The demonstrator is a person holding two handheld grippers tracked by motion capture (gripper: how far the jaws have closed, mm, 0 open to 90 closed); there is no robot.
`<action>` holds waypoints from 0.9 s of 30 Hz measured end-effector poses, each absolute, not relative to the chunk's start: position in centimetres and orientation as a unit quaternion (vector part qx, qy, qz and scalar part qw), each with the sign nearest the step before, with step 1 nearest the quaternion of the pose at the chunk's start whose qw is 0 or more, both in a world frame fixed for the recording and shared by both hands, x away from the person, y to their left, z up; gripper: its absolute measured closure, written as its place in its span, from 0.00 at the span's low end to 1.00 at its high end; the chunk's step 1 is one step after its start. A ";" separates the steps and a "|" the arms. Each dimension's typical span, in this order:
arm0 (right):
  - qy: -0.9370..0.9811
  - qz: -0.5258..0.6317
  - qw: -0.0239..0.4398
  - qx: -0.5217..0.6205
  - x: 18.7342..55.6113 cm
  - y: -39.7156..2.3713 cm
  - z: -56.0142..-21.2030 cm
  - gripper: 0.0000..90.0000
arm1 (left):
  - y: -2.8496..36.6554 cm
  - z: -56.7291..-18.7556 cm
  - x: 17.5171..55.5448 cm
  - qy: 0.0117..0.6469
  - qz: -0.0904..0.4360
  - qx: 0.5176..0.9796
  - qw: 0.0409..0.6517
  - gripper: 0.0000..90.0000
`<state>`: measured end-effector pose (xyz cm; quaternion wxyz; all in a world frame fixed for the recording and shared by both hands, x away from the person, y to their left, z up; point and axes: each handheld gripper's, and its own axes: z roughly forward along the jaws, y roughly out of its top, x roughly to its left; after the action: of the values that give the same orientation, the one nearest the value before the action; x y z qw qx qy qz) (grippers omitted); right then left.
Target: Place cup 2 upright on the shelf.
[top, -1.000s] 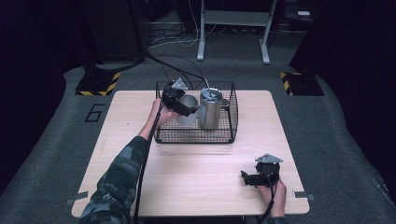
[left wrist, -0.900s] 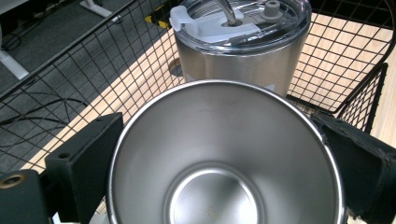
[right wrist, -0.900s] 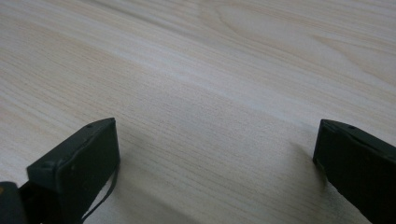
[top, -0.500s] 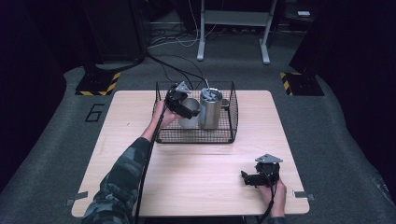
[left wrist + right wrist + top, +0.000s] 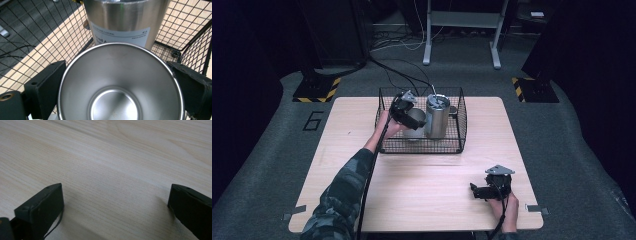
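Steel cup (image 5: pixel 121 82), shiny, open-mouthed, clamped by left gripper (image 5: pixel 408 114) inside wire basket (image 5: pixel 422 145); its base cut off; right gripper (image 5: pixel 484 191) unclenched.

The cup (image 5: pixel 121 82) sits between the left gripper's (image 5: pixel 411 119) jaws, inside the wire basket (image 5: pixel 422 145); the taller tumbler (image 5: pixel 437 116) stands just beyond it; the right gripper (image 5: pixel 486 191) rests on the table (image 5: pixel 432 180), well apart, outside the basket.

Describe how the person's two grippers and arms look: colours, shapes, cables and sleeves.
Both the left gripper and the right gripper are black, with blocky, flat-faced jaws. Each carries a grey three-cornered plate on top and trails a black cable. The left sleeve is a green camouflage pattern.
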<state>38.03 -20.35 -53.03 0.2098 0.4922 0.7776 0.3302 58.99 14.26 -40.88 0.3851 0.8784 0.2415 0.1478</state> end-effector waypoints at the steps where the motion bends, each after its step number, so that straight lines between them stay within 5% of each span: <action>1: 0.778 0.330 0.210 0.492 38.0 -20.3 -53.0 0.00 | 14.3 -40.9 59.0 0.241 0.148 0.880 0.382 0.07; 27: 0.777 0.333 0.209 0.491 38.0 -20.3 -53.0 0.00 | 14.1 -42.4 59.6 0.262 0.128 0.887 0.358 0.07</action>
<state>38.02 -20.31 -53.04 0.2094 0.4914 0.7773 0.3326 59.63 14.11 -42.40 0.3576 0.8871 0.2623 0.1279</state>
